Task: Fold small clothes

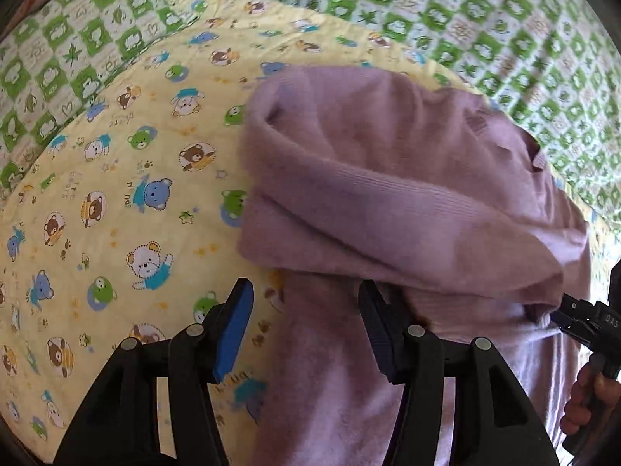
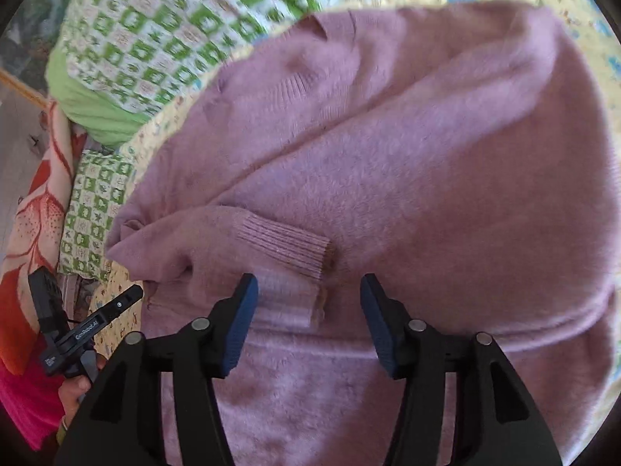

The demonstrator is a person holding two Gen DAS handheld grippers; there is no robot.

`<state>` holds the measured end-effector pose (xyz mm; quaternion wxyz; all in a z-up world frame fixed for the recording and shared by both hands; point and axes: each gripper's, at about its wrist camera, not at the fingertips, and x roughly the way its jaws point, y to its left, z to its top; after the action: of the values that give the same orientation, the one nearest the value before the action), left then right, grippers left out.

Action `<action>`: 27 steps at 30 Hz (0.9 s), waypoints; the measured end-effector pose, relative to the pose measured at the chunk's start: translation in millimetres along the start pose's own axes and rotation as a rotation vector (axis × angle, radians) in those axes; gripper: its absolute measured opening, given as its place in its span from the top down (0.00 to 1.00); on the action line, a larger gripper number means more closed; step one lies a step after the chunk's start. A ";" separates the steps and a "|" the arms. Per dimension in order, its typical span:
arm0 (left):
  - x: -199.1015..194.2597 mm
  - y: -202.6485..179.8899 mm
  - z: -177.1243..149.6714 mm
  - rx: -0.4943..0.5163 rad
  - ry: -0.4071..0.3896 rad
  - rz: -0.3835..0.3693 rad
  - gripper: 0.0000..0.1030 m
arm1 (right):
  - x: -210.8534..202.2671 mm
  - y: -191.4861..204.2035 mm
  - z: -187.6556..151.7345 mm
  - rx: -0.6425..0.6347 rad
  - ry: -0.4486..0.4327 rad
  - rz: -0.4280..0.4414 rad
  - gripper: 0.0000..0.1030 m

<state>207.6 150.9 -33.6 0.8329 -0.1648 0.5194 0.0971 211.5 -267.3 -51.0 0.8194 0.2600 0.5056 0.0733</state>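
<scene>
A fuzzy pink sweater (image 1: 388,194) lies on a yellow quilt with cartoon bears (image 1: 116,178). Its sleeves are folded over the body; two ribbed cuffs (image 2: 287,248) lie near the middle in the right wrist view. My left gripper (image 1: 306,330) is open and empty, hovering over the sweater's left edge. My right gripper (image 2: 308,322) is open and empty, just above the cuffs and the sweater's body (image 2: 427,178). The right gripper also shows at the right edge of the left wrist view (image 1: 559,312), close to a fold of the sweater. The left gripper shows at the lower left of the right wrist view (image 2: 134,297).
A green and white checked bedcover (image 1: 485,39) surrounds the quilt. A plain green pillow (image 2: 93,112) lies at the far side. A red and cream floral blanket (image 2: 35,202) hangs at the left in the right wrist view.
</scene>
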 end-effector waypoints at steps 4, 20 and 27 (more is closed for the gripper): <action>8.8 -8.0 6.2 0.021 0.002 0.018 0.45 | 14.3 10.2 3.4 0.009 0.016 0.071 0.93; 21.2 -19.3 16.3 0.002 -0.025 0.063 0.51 | -145.0 -56.0 38.3 0.064 -0.291 0.010 0.94; 13.1 -6.2 15.5 -0.068 -0.055 0.031 0.58 | -119.2 -62.9 21.6 0.087 -0.211 0.003 0.94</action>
<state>228.4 150.8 -37.9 0.8391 -0.1824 0.4951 0.1322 164.3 -374.2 19.4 0.8558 0.3024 0.4190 0.0247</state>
